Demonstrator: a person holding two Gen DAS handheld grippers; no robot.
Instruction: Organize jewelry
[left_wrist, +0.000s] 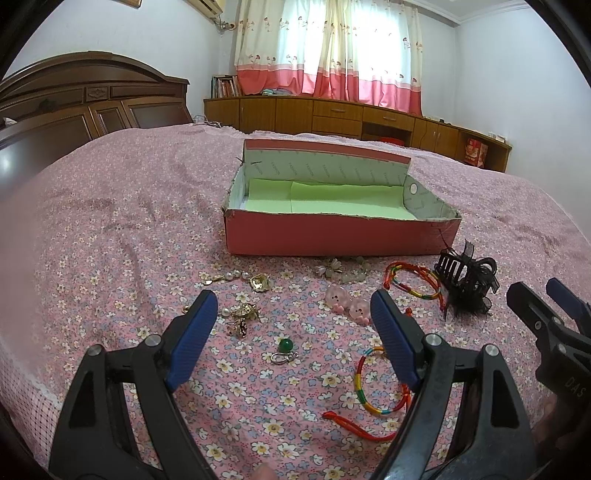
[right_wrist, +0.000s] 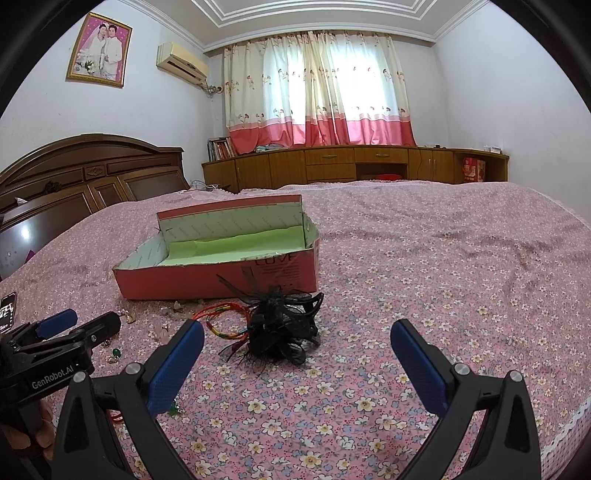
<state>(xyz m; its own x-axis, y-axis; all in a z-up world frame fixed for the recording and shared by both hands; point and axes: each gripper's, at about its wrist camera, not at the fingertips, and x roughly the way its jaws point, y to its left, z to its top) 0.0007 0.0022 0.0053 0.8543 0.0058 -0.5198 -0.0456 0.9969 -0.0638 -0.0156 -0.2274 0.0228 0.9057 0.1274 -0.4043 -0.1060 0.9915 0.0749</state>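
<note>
Both my left gripper and right gripper have fingers apart, empty. The jewelry lies loose on the bed before the empty box. The green pendant looks light and slippery; I'd pinch its bead.

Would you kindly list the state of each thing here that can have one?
Left tongs: open, holding nothing.
Right tongs: open, holding nothing.
Pink box: lid up, green lining bare, no jewelry inside.
Black hair claw: on the bedspread, outside the box.
Green bead pendant: on the bedspread, between the left fingers.
Curtains: drawn.
</note>
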